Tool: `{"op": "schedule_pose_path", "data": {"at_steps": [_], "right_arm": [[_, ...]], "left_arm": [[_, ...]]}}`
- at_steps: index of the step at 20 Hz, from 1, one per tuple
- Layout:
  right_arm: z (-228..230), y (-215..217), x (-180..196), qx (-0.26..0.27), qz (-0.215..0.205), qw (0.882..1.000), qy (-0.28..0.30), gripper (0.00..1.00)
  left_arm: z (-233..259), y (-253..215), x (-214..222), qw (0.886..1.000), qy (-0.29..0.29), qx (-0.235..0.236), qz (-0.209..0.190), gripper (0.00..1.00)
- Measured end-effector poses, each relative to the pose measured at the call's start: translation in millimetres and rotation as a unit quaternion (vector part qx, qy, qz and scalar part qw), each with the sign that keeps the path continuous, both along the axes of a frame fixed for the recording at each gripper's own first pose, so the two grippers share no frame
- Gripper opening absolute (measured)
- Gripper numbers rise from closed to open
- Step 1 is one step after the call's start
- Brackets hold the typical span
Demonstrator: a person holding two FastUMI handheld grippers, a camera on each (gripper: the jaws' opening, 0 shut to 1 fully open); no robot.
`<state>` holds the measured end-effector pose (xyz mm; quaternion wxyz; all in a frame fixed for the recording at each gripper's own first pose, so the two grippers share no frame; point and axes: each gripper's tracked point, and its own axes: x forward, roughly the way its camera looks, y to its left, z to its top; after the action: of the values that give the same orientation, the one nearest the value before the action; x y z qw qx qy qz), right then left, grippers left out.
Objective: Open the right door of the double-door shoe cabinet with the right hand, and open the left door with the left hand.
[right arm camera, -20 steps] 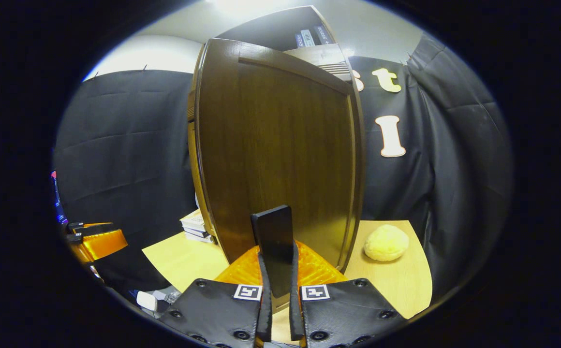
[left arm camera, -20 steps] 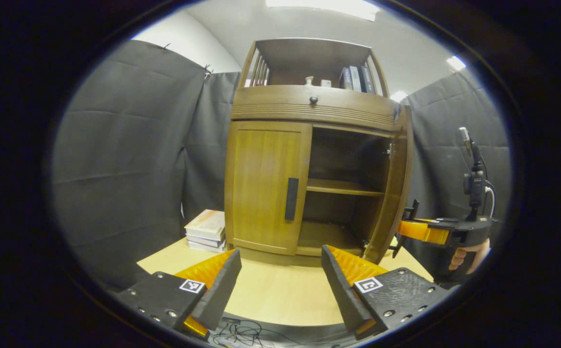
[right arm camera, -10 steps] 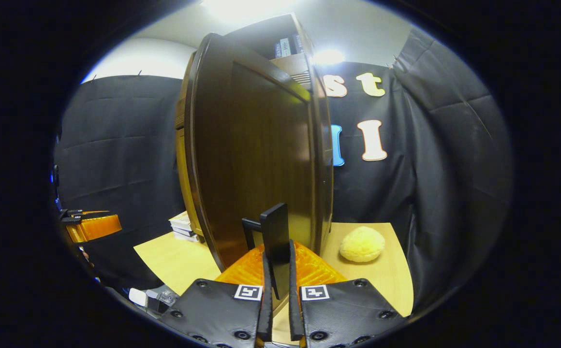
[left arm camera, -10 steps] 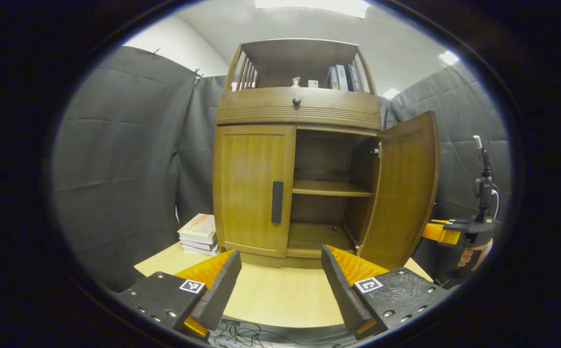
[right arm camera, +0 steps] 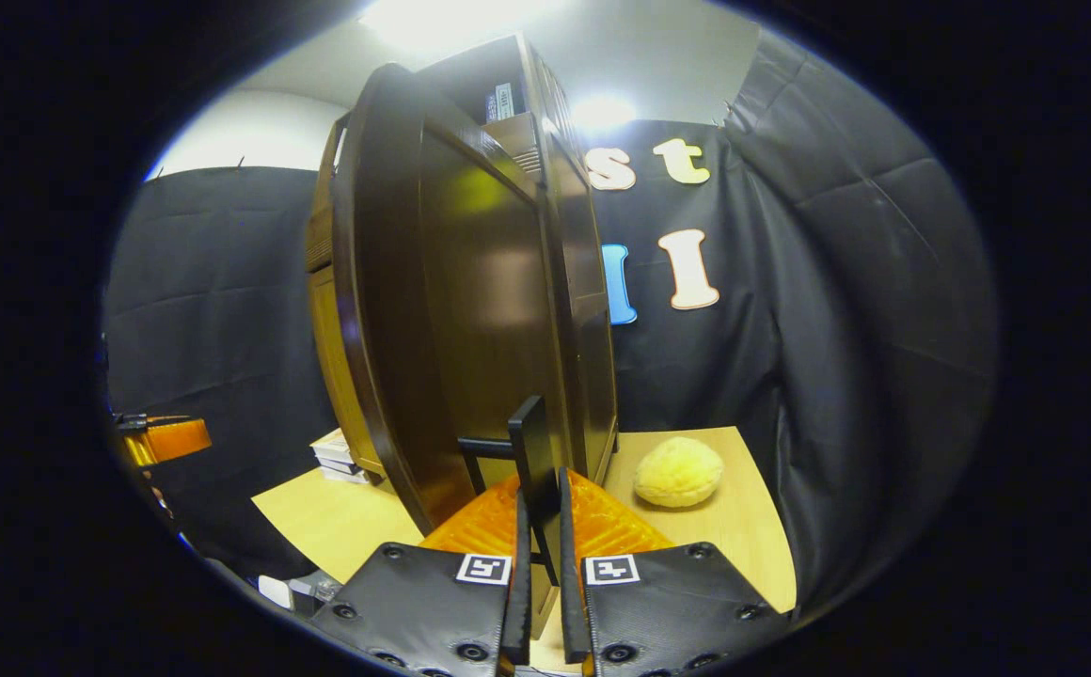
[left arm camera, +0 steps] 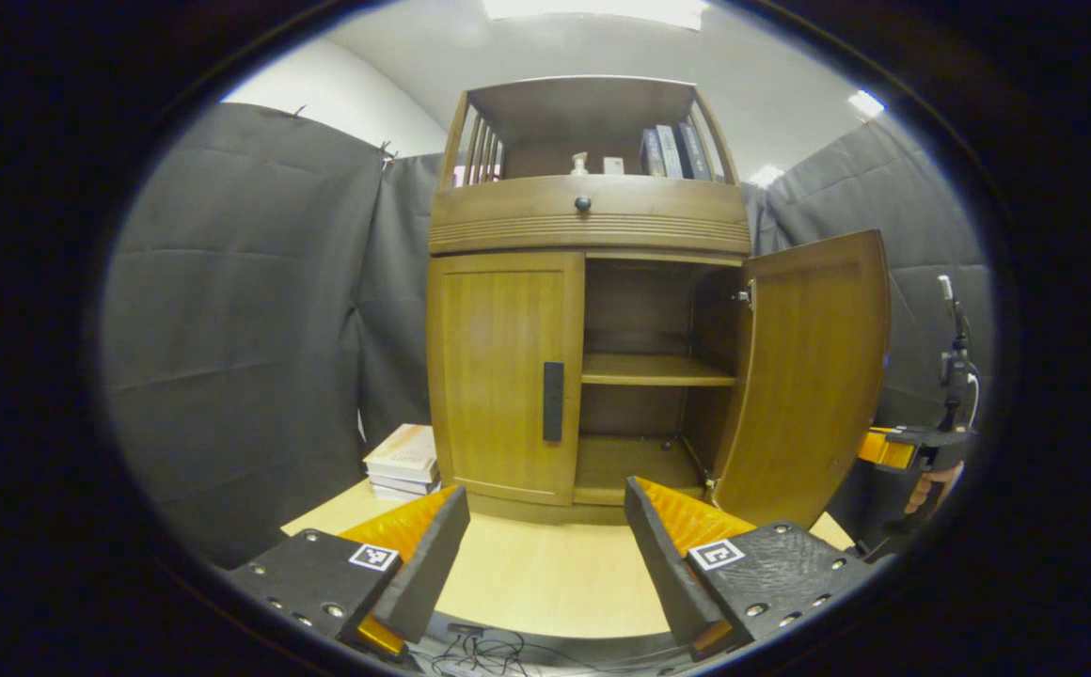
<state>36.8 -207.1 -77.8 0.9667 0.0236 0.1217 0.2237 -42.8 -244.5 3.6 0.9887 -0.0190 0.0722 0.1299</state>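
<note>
While my right gripper pinches the right door's handle with that door swung wide, my left gripper hangs wide apart and empty; the shut left door's upright handle lies straight ahead, nearer it.

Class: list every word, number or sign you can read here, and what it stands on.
Book spines, top shelf of the cabinet: too small to read.
Stacked books beside it: blurred, unreadable.
Square marker on the left tongs: a pattern, no words.
</note>
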Motion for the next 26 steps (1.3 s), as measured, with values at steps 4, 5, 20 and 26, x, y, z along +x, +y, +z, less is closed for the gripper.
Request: {"op": "schedule_pose_path", "data": {"at_steps": [4, 5, 20, 26], "right_arm": [[-0.7, -2.3, -2.1, 0.007, -0.026, 1.0, 0.015, 0.15], [-1.3, -4.2, -5.2, 0.001, -0.033, 0.999, 0.016, 0.14], [30.1, -6.5, -105.0, -0.042, -0.271, 0.962, 0.013, 0.14], [78.1, 80.7, -98.6, -0.013, -0.261, 0.965, -0.03, 0.14]], "left_arm": [[2.7, 32.3, 10.2, 1.0, -0.003, -0.022, 0.01, 0.95], [4.4, 40.9, 13.8, 1.0, -0.002, -0.019, 0.012, 0.95], [10.5, 129.1, 125.5, 0.992, -0.012, -0.007, -0.129, 0.95], [18.1, 140.1, 171.0, 0.983, -0.03, -0.004, -0.181, 0.95]]}}
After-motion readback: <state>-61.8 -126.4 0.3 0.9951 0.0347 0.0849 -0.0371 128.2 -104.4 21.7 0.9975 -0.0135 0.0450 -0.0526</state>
